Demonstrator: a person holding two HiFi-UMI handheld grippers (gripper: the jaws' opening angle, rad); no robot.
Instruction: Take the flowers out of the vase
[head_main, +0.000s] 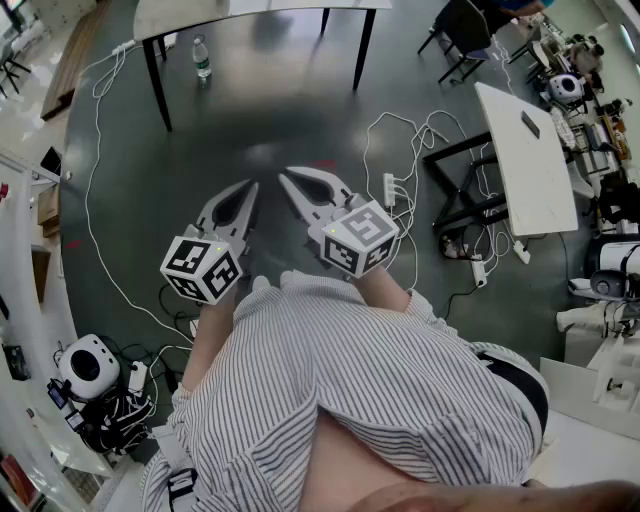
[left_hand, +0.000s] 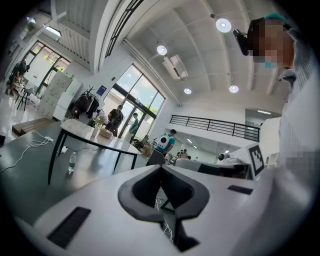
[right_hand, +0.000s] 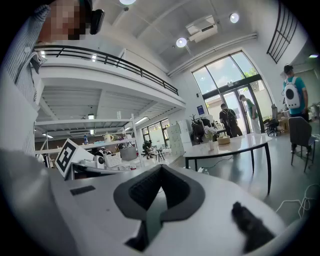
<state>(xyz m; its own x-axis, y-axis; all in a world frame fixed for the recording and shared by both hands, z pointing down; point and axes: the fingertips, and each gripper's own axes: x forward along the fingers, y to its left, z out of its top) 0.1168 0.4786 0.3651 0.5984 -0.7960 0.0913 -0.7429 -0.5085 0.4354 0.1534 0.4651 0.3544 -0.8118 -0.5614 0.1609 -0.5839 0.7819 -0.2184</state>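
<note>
A small vase with pale flowers (left_hand: 96, 129) stands on a long white table (left_hand: 115, 145) with black legs, far across the floor, next to a basket. The right gripper view shows the same vase (right_hand: 211, 145) on that table (right_hand: 240, 144). Only the table's near edge (head_main: 190, 18) shows in the head view, with no vase in sight. My left gripper (head_main: 250, 186) and right gripper (head_main: 284, 176) are held side by side in front of my body, pointing level over the dark floor. Both are shut and hold nothing. The left gripper's tips (left_hand: 161, 167) and the right gripper's tips (right_hand: 161, 167) meet.
A water bottle (head_main: 202, 58) stands on the floor by a table leg. White cables (head_main: 400, 150) and a power strip (head_main: 389, 188) lie on the floor ahead to the right. A white desk (head_main: 530, 160) stands at right. People (left_hand: 118, 119) stand beyond the table by the glass doors.
</note>
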